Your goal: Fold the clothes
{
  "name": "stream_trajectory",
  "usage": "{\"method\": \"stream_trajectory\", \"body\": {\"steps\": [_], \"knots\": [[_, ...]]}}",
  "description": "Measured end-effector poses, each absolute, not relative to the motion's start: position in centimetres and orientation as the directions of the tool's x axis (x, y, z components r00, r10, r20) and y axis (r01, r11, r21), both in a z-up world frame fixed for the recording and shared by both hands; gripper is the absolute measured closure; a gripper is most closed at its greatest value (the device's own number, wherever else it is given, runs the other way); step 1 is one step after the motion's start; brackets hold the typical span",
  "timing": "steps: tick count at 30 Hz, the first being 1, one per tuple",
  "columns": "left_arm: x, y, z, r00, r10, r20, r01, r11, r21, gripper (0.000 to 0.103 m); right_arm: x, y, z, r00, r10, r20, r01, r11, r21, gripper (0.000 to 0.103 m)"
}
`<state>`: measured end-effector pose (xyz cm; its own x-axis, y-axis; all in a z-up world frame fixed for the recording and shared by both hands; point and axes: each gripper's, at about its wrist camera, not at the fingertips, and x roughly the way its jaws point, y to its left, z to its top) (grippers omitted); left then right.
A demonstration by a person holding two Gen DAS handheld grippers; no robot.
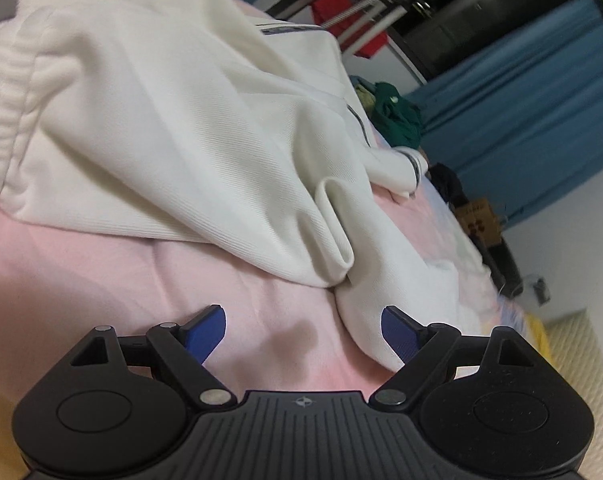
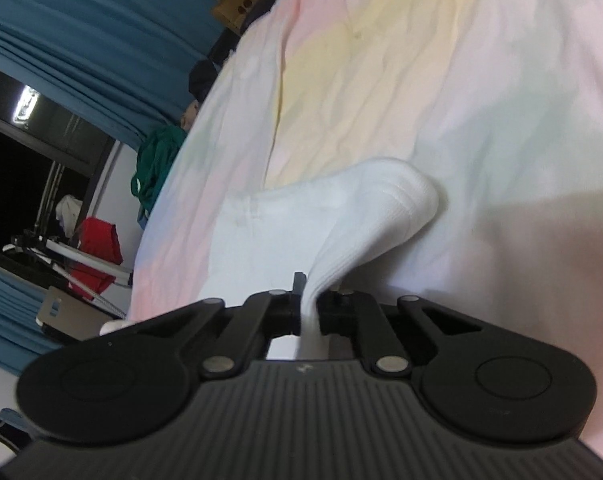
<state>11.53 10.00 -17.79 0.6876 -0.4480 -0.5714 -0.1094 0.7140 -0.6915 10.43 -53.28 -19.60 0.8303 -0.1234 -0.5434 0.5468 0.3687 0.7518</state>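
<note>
Cloth (image 2: 377, 216) pinched in right gripper (image 2: 310, 300) jaws, trailing onto bedsheet (image 2: 481, 80).

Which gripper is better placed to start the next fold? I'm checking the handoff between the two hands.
Right, probably. The right gripper is already shut on a ribbed edge of the white garment. The left gripper is open above the pink sheet, holding nothing, though the cloth lies close ahead.

1 white garment (image 1: 161, 128), 1 green garment (image 1: 397, 116), 1 red garment (image 2: 99, 252), 2 grippers.
</note>
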Motion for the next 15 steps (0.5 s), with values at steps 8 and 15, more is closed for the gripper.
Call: {"method": "stream_trajectory", "body": {"steps": [8, 15], "knots": [[9.4, 15.8, -19.5, 0.776, -0.413, -0.476, -0.329, 0.379, -0.865, 0.016, 10.5, -54.1, -18.7, 0.838, -0.199, -0.508, 0.544, 0.373, 0.751, 0.097], [8.1, 21.1, -21.6, 0.825, -0.287, -0.487, -0.469, 0.133, -0.873, 0.049, 10.8, -54.0, -18.5, 0.842, -0.217, -0.494, 0.539, 0.388, 0.748, 0.097]]}}
